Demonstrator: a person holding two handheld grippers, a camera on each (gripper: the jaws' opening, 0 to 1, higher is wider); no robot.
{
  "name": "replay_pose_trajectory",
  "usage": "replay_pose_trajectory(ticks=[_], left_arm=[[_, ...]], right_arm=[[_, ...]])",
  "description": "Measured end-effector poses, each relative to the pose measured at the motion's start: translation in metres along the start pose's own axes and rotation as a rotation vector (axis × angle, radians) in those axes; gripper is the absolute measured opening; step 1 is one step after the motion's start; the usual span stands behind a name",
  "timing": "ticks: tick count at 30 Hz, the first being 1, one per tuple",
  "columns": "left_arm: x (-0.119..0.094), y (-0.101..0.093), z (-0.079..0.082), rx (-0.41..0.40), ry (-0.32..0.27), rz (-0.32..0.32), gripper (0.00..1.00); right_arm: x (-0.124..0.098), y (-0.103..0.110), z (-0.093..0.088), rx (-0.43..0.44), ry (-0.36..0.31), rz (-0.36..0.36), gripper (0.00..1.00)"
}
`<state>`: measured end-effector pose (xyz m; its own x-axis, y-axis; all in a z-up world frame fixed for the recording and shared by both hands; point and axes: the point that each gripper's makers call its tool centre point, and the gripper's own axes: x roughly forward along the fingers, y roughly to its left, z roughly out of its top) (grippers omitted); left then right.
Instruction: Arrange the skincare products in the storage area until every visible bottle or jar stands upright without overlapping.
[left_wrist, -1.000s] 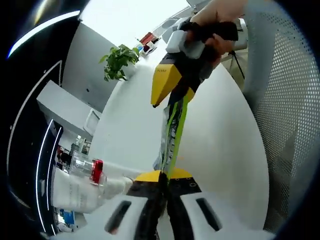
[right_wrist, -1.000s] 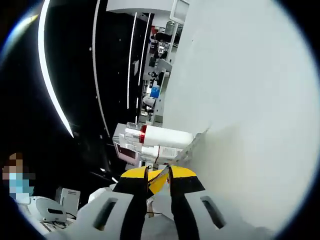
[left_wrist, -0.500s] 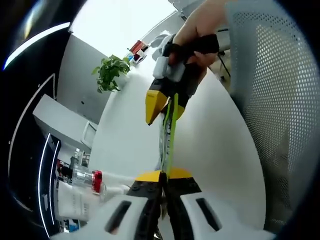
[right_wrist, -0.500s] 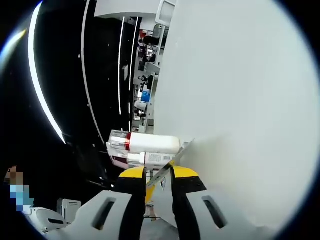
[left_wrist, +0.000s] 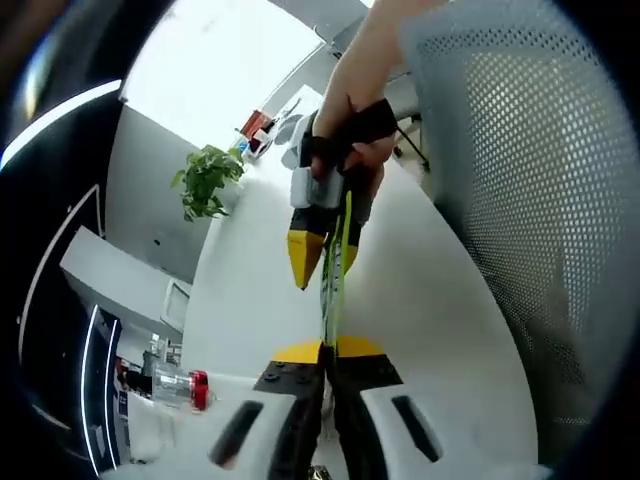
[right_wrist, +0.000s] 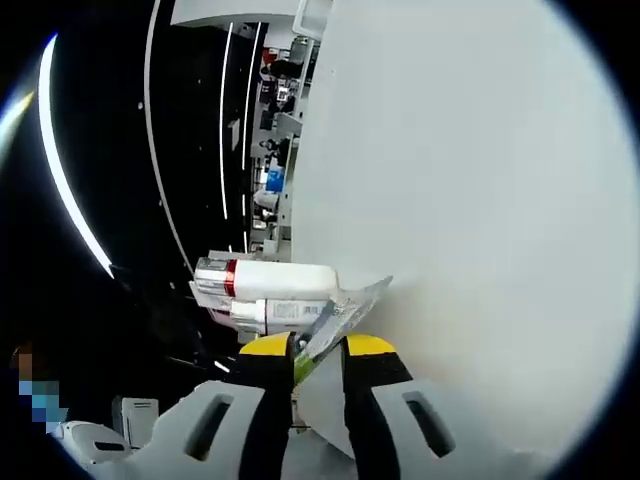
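Left gripper (left_wrist: 326, 352) clamps the near end of a thin green packet (left_wrist: 333, 285) over the white table (left_wrist: 440, 310); right gripper (left_wrist: 322, 262) pinches its far end, held by a hand (left_wrist: 345, 135). Right gripper view: white bottles (right_wrist: 268, 292) lie just beyond. Plant (left_wrist: 205, 180) far left.

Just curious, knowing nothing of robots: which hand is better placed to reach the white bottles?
Likely the right: white red-banded bottles lie just ahead of the right gripper, sideways from the left gripper. Both clamp a green sachet.
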<state>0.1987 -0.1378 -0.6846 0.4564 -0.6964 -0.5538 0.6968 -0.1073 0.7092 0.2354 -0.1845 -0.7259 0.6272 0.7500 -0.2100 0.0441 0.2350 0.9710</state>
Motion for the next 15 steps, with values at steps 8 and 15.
replay_pose_trajectory(ticks=[8, 15], left_arm=[[-0.0013, -0.0009, -0.0021, 0.049, -0.012, 0.004, 0.00], [-0.0024, 0.0020, 0.0036, 0.141, -0.021, 0.042, 0.00]], right_arm=[[0.0035, -0.0018, -0.0041, 0.048, 0.004, 0.023, 0.11], [-0.0006, 0.0061, -0.0028, 0.101, -0.045, 0.082, 0.03]])
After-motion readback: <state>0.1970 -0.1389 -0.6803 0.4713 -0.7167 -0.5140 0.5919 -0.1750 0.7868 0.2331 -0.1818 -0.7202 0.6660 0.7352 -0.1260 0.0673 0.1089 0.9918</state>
